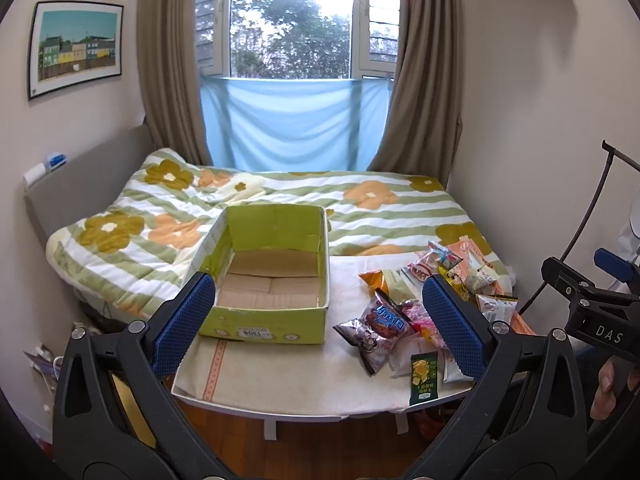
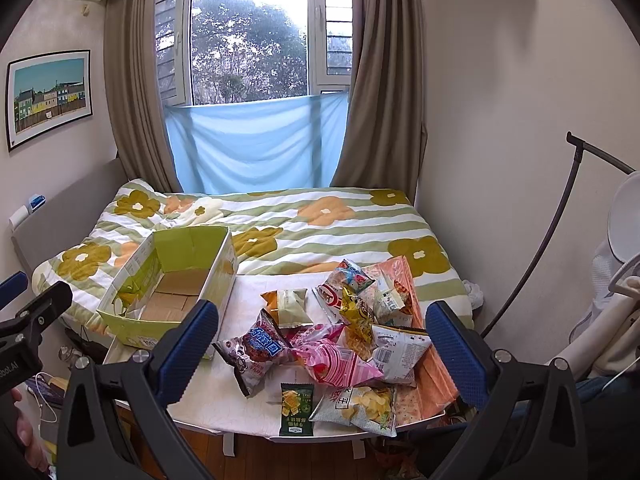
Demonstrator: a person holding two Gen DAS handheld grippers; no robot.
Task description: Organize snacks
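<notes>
An open green cardboard box point(image 1: 264, 320) stands empty on the left of a white table point(image 1: 304, 376); it also shows in the right wrist view point(image 2: 132, 326). A pile of snack packets point(image 2: 352, 332) lies on the table's right half, among them a purple packet point(image 2: 256, 350), a pink packet point(image 2: 336, 360) and a small dark green packet point(image 2: 295, 408). The pile also shows in the left wrist view point(image 1: 432, 304). My left gripper point(image 1: 320, 320) is open and empty, held short of the table before the box. My right gripper point(image 2: 324, 344) is open and empty, before the pile.
A bed with a flowered quilt point(image 2: 304, 224) lies behind the table, under a curtained window point(image 2: 248, 40). Walls stand close at left and right. A black curved stand point(image 2: 560, 216) and white fan point(image 2: 624, 220) are at the right. Wooden floor point(image 1: 320, 440) shows below the table edge.
</notes>
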